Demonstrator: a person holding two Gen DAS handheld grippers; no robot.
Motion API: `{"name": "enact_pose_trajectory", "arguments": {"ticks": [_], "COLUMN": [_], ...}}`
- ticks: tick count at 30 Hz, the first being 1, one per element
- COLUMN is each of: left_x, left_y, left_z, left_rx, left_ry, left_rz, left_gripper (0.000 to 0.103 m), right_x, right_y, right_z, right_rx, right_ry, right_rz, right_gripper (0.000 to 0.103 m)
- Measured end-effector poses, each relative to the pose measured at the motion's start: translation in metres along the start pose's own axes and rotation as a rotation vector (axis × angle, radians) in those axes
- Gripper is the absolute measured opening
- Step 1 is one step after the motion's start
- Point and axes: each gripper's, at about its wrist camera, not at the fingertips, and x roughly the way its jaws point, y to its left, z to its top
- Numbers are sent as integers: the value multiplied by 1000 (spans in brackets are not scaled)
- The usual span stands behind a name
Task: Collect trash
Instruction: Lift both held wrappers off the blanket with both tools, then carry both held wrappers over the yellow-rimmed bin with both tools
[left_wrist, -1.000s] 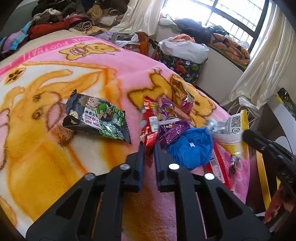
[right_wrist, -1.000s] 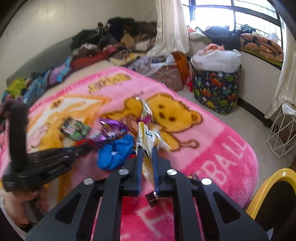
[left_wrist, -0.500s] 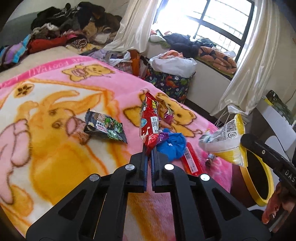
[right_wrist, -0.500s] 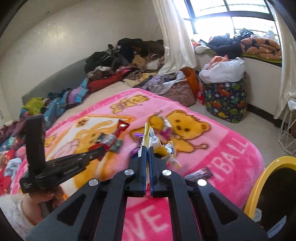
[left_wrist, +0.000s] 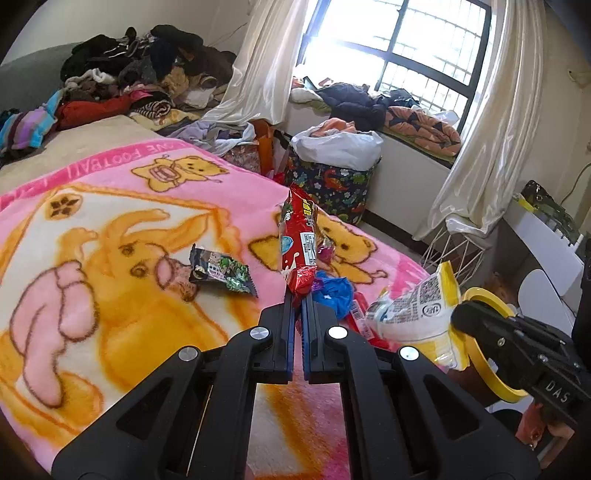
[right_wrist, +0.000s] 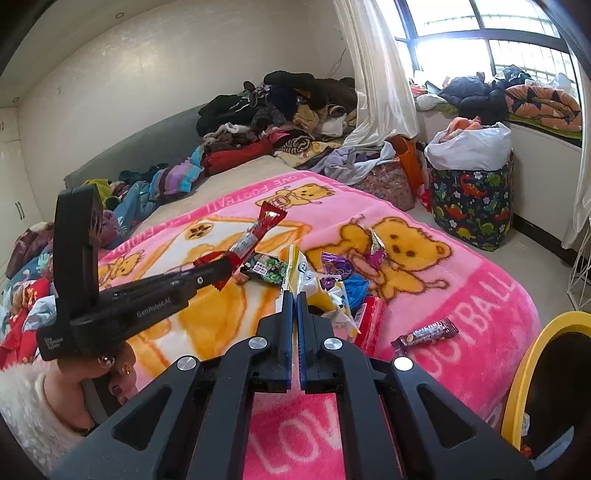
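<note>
pink "love football" blanket (right_wrist: 480, 295); left gripper (left_wrist: 298, 295) clamps red wrapper (left_wrist: 297, 236), right gripper (right_wrist: 293, 295) yellow packet (right_wrist: 295, 266).

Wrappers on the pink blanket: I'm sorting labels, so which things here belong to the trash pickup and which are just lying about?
Job:
red wrapper in left tool
yellow-white bag in right tool
dark green packet
yellow-rimmed bin

Lying about:
clothes pile
dinosaur-print basket

A second ago both claws were low among the wrappers on the bed. Now the left claw (left_wrist: 298, 295) has lifted the red wrapper (left_wrist: 298, 236) clear of the blanket (left_wrist: 110, 236), and the right claw (right_wrist: 293, 295) has raised the yellow-and-white packet (left_wrist: 417, 310), which now hangs beside the yellow bin (right_wrist: 524, 369).
</note>
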Motion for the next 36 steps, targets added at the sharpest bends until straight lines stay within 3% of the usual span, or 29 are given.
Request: {"name": "enact_pose_trajectory", "arguments": {"ticks": [24,36], "left_x": [-8,4], "left_y": [-51,-100], "left_z": [-3,-2], "left_rx": [94,166], "left_ry": [-10,11], "left_rz": [-96,-170], "left_gripper": [0,1], "right_x": [-47,-96], "right_y": [-19,-80], "right_z": [4,1], "right_rx": [61,202], "right_ry": [-54,-129], "right_rz": [-71,-175], "right_gripper": [3,3]}}
